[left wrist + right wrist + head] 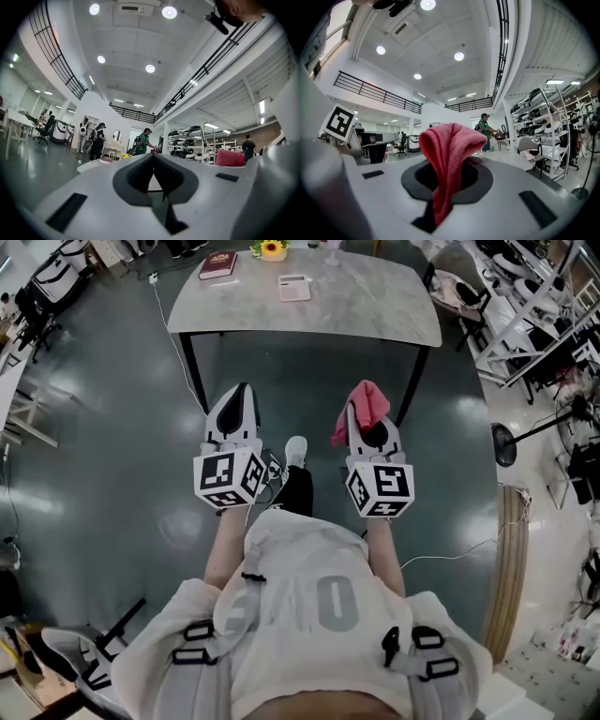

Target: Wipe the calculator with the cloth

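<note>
The person is standing back from the surface (375,306), holding both arms forward side by side, with the tongs pointing about level. The left tongs (241,390) are sitting pressed together on nothing. The right tongs (364,426) are pinching a soft, knitted pink cloth (449,154) that is drooping limply over their tips. The flat, pale, rectangular calculator (294,287) is lying well ahead on the grey, marbled, round-cornered surface.

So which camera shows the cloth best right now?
The right gripper view: the pink cloth fills its centre, pinched in the right gripper's jaws and folded over above them. The head view shows it small, bunched at that gripper's tip. The left gripper view catches only a red patch at far right.
</note>
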A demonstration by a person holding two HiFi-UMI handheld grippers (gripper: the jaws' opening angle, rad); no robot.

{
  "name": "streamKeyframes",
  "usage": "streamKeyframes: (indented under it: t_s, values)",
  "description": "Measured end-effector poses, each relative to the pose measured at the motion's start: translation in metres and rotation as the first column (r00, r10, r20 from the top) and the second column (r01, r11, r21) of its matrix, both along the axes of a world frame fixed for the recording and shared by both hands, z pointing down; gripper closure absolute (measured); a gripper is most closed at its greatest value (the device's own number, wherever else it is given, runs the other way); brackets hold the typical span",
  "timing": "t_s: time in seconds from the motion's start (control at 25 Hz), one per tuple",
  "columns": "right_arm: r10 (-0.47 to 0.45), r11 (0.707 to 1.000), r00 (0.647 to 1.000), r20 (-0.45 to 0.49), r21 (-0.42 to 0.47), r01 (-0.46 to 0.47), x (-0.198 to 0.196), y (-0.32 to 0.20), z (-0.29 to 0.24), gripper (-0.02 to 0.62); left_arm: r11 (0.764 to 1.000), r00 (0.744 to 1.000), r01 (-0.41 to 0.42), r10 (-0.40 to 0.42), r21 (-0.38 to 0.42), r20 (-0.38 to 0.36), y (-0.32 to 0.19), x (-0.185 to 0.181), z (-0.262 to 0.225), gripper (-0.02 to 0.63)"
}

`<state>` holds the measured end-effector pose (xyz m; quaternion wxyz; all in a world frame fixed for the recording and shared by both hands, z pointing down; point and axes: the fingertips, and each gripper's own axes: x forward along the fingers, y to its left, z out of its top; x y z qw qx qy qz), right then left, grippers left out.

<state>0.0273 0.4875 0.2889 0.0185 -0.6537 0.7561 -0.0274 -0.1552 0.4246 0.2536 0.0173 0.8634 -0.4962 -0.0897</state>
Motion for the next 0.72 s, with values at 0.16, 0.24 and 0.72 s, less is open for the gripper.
streamKeyframes:
  t_s: [0.16,0.24,0.72]
  values:
    - [0.034,0.999,0.999,0.012,0.011,-0.034,0.019,-0.006,-0.003,0.543,1.0,1.0,-0.014,0.015,0.019,-0.023,-0.012,0.013,-0.009,0.586]
    - [0.047,0.999,0.999,0.015,0.01,-0.047,0.028,-0.009,-0.004,0.543,0.999,1.0,-0.021,0.021,0.035,-0.01,-0.017,0.022,-0.015,0.586]
    - [0.008,0.999,0.999,-0.035,0.039,-0.006,0.036,-0.059,-0.009,0.541,0.996,0.999,-0.021,0.018,0.086,0.041,-0.074,0.05,-0.037,0.586]
